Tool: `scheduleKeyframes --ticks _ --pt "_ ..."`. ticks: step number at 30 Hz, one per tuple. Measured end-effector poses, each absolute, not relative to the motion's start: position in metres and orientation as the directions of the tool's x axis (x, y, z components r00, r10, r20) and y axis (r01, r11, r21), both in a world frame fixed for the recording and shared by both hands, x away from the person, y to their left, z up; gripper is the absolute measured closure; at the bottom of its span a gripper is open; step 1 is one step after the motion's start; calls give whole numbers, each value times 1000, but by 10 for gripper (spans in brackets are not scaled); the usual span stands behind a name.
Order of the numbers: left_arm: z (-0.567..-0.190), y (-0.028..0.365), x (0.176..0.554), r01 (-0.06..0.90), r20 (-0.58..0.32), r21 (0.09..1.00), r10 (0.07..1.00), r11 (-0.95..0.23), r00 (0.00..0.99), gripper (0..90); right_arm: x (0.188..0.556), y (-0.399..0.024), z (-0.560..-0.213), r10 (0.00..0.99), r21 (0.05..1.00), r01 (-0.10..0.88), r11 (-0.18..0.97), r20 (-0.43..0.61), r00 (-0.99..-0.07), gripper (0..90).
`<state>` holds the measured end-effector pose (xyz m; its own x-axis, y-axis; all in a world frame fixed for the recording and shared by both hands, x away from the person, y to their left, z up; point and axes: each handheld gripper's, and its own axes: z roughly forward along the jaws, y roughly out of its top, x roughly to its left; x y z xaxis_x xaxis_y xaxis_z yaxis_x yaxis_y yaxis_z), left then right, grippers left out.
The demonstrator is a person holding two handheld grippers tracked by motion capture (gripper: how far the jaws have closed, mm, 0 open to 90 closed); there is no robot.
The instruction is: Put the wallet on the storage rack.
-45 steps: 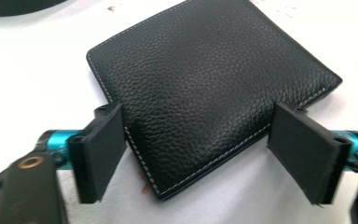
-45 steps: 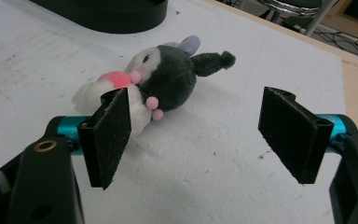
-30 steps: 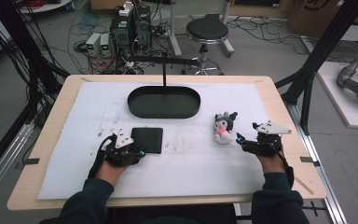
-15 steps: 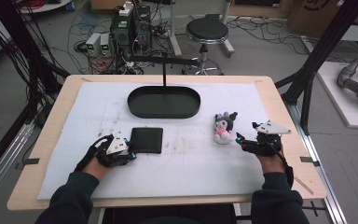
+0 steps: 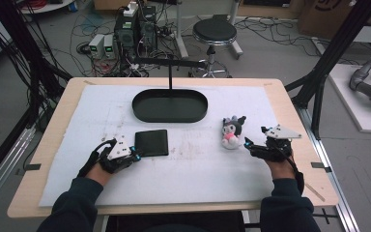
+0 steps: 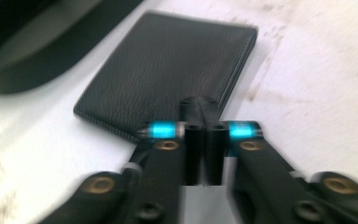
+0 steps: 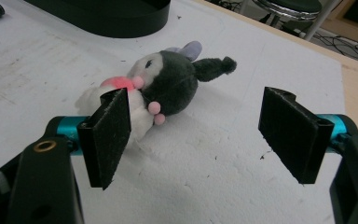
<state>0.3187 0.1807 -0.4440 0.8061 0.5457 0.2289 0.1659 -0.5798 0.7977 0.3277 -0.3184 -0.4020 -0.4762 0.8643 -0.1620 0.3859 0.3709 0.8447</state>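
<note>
Black wallet (image 6: 168, 70) is lying at 12 o'clock of the left hand-held gripper (image 6: 204, 135), whose jaws have just been closing, nearly together and empty, probably to pinch its edge; the right hand-held gripper (image 7: 205, 135) is waiting wide open and empty beside the plush toy (image 7: 163, 88).

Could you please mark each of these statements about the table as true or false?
1. The black wallet lies inside the oval tray. False: it lies flat on the white mat, in front of the tray.
2. The right gripper is open and holds nothing. True.
3. The plush toy is on the mat, to the right of the wallet. True.
4. The right gripper is clamped on the plush toy. False: the toy lies just beyond the open jaws, and the pads do not press on it.
</note>
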Motion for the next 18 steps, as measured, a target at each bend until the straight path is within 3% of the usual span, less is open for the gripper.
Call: scheduleKeyframes --ticks 1,3,4,7,12,14,15,18 --pt "-445 180 320 175 233 795 560 -580 795 525 328 -319 -402 865 844 388 371 -162 -475 257" --pt "-448 179 322 176 248 775 548 -607 799 472 328 -318 -402 865 844 388 371 -161 -475 257" --pt "-451 178 324 195 241 767 556 -611 795 397 328 -318 -402 863 842 387 375 -165 -477 257" --pt "-450 178 331 230 201 770 569 -595 797 381 328 -317 -403 863 841 390 375 -164 -477 257" --pt "-447 179 336 232 182 755 537 -613 824 442 329 -316 -402 861 842 386 377 -166 -480 258" --pt "-444 178 337 211 191 746 507 -631 841 485 329 -316 -402 862 842 389 374 -162 -480 257" --pt "-442 177 338 202 197 743 496 -639 846 565 329 -316 -402 862 842 386 377 -166 -480 258" --pt "-442 175 340 195 186 752 487 -629 853 601 329 -316 -402 862 845 381 376 -169 -478 258"
